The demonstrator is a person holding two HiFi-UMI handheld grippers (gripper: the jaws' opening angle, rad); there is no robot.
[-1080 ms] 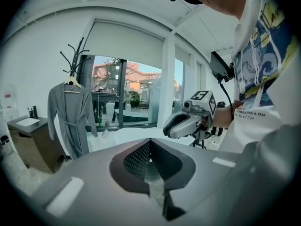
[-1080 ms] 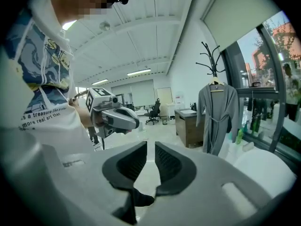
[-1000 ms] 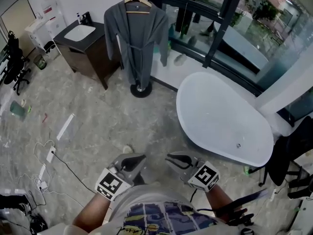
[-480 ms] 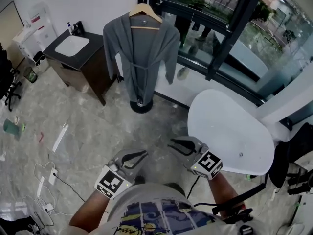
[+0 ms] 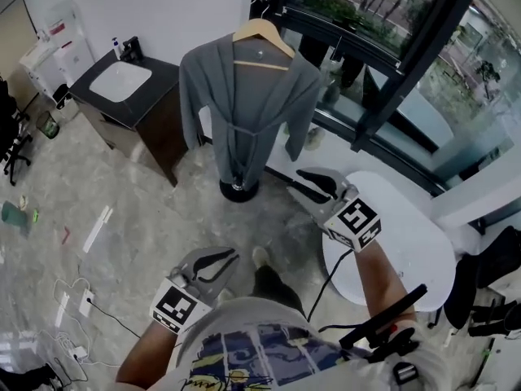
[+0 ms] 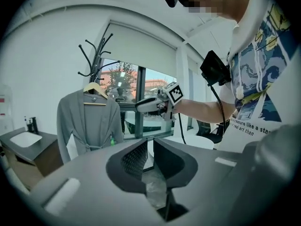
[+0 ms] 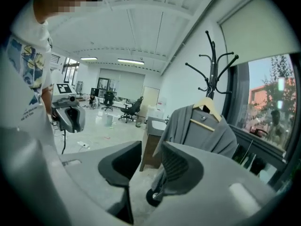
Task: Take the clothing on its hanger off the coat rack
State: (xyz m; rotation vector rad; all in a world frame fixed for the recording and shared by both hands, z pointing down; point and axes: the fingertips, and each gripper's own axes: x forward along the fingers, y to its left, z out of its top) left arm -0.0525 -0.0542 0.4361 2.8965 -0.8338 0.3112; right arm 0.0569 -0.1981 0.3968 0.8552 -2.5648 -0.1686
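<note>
Grey robe (image 7: pixel 207 138) hangs beyond the right claw (image 7: pixel 151 154), opening and empty; only the head view shows the bathtub (image 5: pixel 423 243).

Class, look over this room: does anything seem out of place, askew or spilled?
Loose white cables and scraps litter the floor at the left. The grey robe hangs straight on its hanger; nothing looks spilled.

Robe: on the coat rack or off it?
On. The grey robe hangs on its wooden hanger, hooked over the coat rack.
</note>
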